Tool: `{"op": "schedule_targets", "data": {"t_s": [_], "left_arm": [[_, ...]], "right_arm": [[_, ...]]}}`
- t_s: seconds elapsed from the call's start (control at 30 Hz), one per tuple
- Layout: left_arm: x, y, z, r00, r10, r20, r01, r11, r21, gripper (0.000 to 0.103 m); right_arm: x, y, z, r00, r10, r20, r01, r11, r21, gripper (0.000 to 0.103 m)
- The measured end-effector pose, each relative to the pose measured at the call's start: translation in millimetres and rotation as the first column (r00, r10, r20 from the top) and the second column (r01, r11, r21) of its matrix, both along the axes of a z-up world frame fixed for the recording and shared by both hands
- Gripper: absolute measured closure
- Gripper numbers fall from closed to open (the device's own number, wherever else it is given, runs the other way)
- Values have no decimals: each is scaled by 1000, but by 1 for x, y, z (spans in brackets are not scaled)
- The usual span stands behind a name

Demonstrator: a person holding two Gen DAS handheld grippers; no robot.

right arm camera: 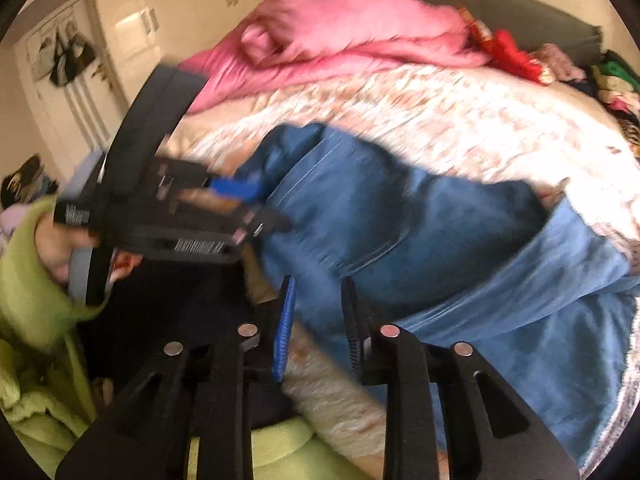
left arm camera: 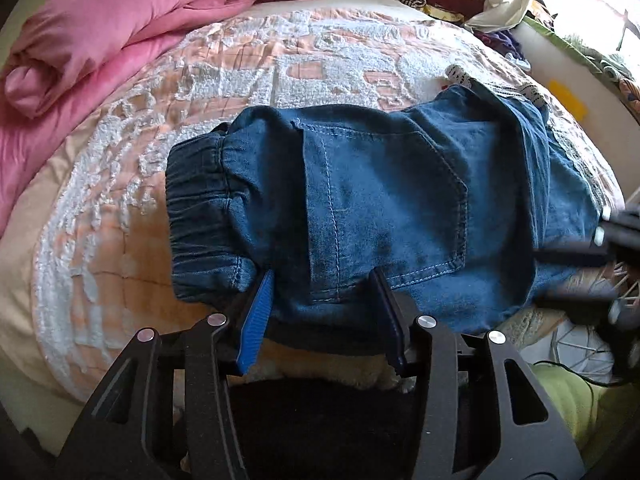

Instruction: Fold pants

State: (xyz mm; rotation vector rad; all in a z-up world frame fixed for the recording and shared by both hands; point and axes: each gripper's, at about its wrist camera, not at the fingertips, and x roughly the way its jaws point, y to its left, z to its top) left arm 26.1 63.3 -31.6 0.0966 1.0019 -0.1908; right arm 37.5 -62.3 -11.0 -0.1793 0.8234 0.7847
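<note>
Denim pants (left arm camera: 380, 208), soft, floppy, light but thick at the elastic waistband (left arm camera: 196, 216), folded on the bedspread (left arm camera: 240, 72) near its front edge; best pinched at seams or hem; left gripper (left arm camera: 324, 316) spread open at near edge, right gripper (right arm camera: 320, 320) likewise open
</note>
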Motion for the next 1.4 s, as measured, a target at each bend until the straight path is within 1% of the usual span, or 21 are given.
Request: {"op": "schedule_targets", "data": {"t_s": [0.07, 0.13, 0.2, 0.3, 0.33, 0.37, 0.47, 0.53, 0.57, 0.73, 0.77, 0.83, 0.93, 1.0, 1.1, 1.13, 1.17, 1.2, 1.27, 1.33, 1.4], "left_arm": [[-1, 0, -1, 1000, 0, 6, 0, 1000, 2, 63], [-3, 1, -1, 1000, 2, 12, -2, 1000, -3, 63], [-2, 2, -1, 1000, 5, 15, -5, 1000, -9, 63], [-4, 2, -1, 1000, 4, 18, -3, 1000, -10, 63], [-4, 1, -1, 1000, 3, 18, -3, 1000, -10, 63], [-5, 1, 0, 1000, 5, 21, -5, 1000, -8, 63], [-9, 3, 4, 999, 21, 29, -21, 999, -24, 63], [-13, 3, 11, 999, 24, 44, -22, 999, -40, 62], [-17, 2, 18, 998, 18, 65, -15, 999, -42, 62], [-26, -5, 38, 994, 12, 106, -6, 999, -53, 49], [-26, -7, 40, 994, 10, 112, -5, 999, -51, 48], [-28, -12, 46, 992, 1, 124, 6, 998, -55, 41], [-29, -22, 54, 990, -18, 138, 26, 998, -58, 33], [-25, -31, 57, 990, -30, 138, 39, 997, -64, 28], [-18, -45, 56, 992, -54, 116, 63, 995, -82, 26], [-16, -50, 55, 992, -61, 112, 70, 994, -80, 23], [-13, -56, 54, 991, -71, 109, 80, 994, -78, 22], [-10, -61, 54, 991, -84, 107, 93, 992, -81, 22], [-3, -71, 50, 990, -100, 95, 108, 991, -79, 22], [6, -80, 44, 991, -114, 71, 120, 989, -90, 22], [13, -87, 40, 991, -123, 48, 128, 986, -107, 22]], "right_arm": [[8, -5, 0, 999, -39, -3, 39, 999, 8, 70], [15, -7, -6, 998, -66, -18, 65, 998, -10, 67], [20, -6, -18, 995, -87, -49, 85, 996, -40, 66], [30, -1, -48, 983, -116, -141, 99, 987, -124, 64], [31, -1, -56, 980, -122, -158, 101, 986, -135, 64], [31, -1, -56, 980, -122, -156, 103, 987, -127, 63], [28, -5, -46, 982, -112, -153, 102, 992, -76, 52], [24, -16, -31, 986, -124, -108, 121, 992, -36, 49], [23, -21, -26, 986, -136, -95, 134, 991, -23, 46], [30, -56, -4, 971, -230, -58, 232, 972, 29, 46], [31, -64, 0, 966, -254, -43, 256, 966, 32, 45], [38, -77, 7, 957, -290, -27, 291, 956, 40, 45], [44, -96, 16, 940, -340, -5, 340, 940, 34, 45], [56, -103, 20, 929, -370, 4, 370, 929, 21, 45], [72, -114, 25, 918, -396, 19, 395, 918, 11, 45], [79, -113, 26, 914, -404, 22, 405, 915, 3, 34], [86, -115, 26, 909, -416, 24, 416, 909, -9, 12], [91, -115, 27, 907, -420, 26, 420, 907, -10, 10], [102, -116, 28, 905, -423, 42, 423, 906, -8, 11], [117, -116, 25, 902, -430, 50, 432, 901, -40, 11], [134, -116, 21, 899, -436, 40, 437, 897, -58, 11]]}}
